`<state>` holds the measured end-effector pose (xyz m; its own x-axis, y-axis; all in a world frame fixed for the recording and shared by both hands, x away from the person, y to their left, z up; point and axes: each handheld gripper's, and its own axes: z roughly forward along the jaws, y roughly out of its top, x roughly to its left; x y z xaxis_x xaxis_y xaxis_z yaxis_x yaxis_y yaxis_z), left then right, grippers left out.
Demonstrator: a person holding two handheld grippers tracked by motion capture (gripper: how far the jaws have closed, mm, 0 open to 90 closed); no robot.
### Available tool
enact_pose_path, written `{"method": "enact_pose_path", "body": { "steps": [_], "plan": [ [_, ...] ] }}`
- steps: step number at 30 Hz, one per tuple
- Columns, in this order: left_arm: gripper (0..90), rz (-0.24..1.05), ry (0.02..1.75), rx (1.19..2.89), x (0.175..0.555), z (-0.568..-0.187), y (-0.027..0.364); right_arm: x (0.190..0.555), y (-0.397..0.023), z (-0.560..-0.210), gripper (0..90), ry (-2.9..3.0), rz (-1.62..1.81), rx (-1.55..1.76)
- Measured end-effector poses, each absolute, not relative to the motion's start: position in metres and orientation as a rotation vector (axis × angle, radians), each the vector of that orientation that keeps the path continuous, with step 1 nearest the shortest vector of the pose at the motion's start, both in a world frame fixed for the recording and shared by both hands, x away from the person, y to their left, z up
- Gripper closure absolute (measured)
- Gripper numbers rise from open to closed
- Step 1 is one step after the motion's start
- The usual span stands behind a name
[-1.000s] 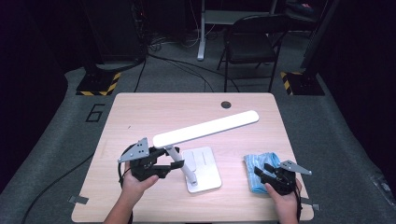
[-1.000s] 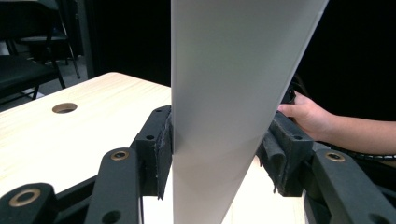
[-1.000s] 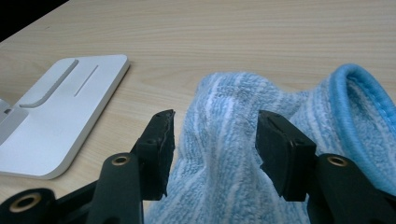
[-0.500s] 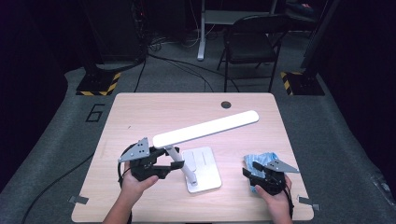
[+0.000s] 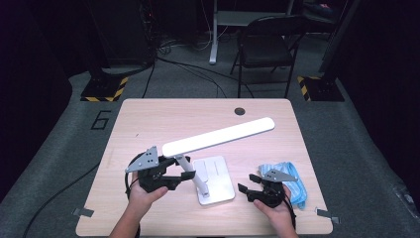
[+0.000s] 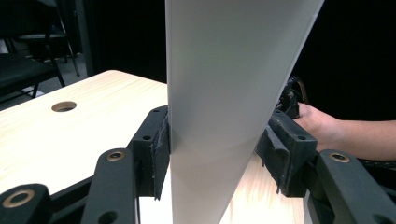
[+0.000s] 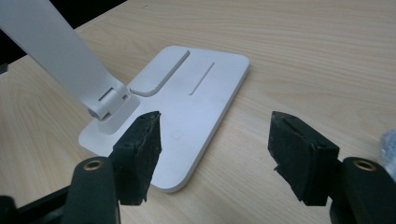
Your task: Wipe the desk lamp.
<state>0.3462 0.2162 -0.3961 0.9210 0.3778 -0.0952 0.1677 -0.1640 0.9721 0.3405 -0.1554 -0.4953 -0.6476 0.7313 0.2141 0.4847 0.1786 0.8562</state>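
A white desk lamp stands on the wooden table (image 5: pixel 148 124), with a flat base (image 5: pixel 218 184) (image 7: pixel 187 107), a slanted arm (image 5: pixel 187 168) (image 6: pixel 219 116) (image 7: pixel 51 46) and a long light bar (image 5: pixel 223 136). My left gripper (image 5: pixel 179 174) (image 6: pixel 217 144) is shut on the lamp arm, its pads pressed against both sides. At the base's right edge my right gripper (image 5: pixel 247 184) (image 7: pixel 215 135) is open and points at the base. Its jaws have just been opening and nothing is between them. A blue cloth (image 5: pixel 297 179) (image 7: pixel 390 144) lies just right of that hand.
A round cable hole (image 5: pixel 239 111) (image 6: pixel 64 106) sits near the table's far edge. A dark folding chair (image 5: pixel 267 44) and equipment stands are on the floor beyond the table. Tape strips mark the table's near corners.
My right gripper has moved left, off the blue cloth and up to the lamp base, and its jaws have spread wider. The left gripper and the lamp have kept still.
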Motion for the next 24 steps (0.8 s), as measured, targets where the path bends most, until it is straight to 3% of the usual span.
{"method": "enact_pose_path", "body": {
  "steps": [10,24],
  "plan": [
    [45.1,0.188,0.419,1.744,0.346,-0.395,0.214,0.34,-0.139,-0.497,27.1,2.245,1.509,1.14],
    [48.4,0.203,0.41,1.741,0.346,-0.396,0.216,0.337,-0.113,-0.499,45.3,2.314,1.514,1.021]
  ]
}}
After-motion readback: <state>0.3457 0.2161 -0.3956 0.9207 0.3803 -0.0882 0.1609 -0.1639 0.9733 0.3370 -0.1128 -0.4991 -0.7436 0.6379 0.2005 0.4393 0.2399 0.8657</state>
